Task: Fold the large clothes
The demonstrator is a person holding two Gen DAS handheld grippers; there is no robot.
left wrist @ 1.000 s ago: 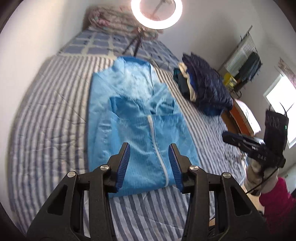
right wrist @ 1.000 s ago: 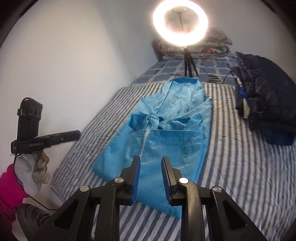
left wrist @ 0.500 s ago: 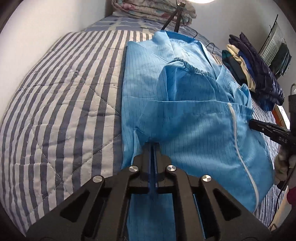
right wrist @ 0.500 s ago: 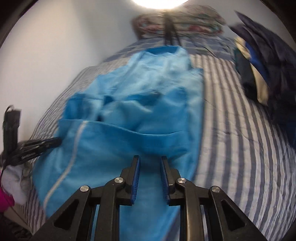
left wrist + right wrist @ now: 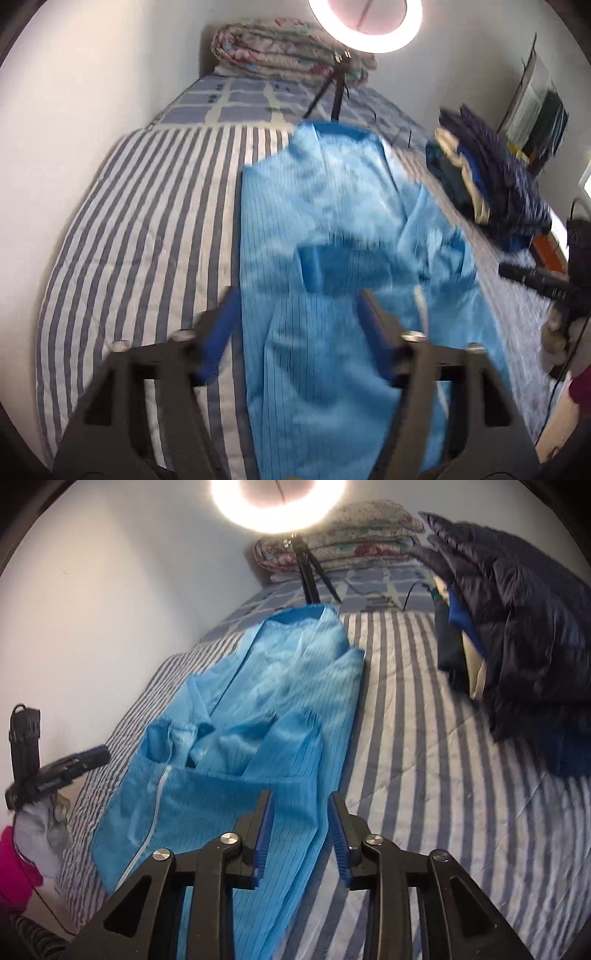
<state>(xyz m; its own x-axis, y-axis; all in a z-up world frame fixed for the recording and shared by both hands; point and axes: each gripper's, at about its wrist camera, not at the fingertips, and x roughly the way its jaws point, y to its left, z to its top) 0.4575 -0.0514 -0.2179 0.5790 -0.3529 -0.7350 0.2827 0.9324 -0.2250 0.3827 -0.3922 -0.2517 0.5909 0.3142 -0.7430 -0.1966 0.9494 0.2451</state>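
A light blue zip-front coat (image 5: 325, 229) lies lengthwise on the striped bed cover (image 5: 155, 229), collar at the far end, sleeves folded in over its front. My left gripper (image 5: 298, 295) hangs over the coat's near left part. Its jaws are opening and stand wide, with cloth lying under and between them, untouched by the pads. My right gripper (image 5: 300, 801) is over the coat's (image 5: 280, 701) near right edge. Its jaws are opening too, and the edge runs between them unpinched. Each gripper shows in the other's view: the right gripper (image 5: 517, 273) and the left gripper (image 5: 88, 757).
A pile of dark clothes topped by a navy puffer jacket (image 5: 517, 627) sits on the bed's right side. A ring light (image 5: 277, 506) on a tripod and a folded floral quilt (image 5: 280, 55) stand at the far end. A white wall (image 5: 92, 110) runs along the left.
Half a second ago the left gripper was shut on the coat's near cloth; now it stands wide. The right jaws have widened too. The coat's near end reaches closer to me.
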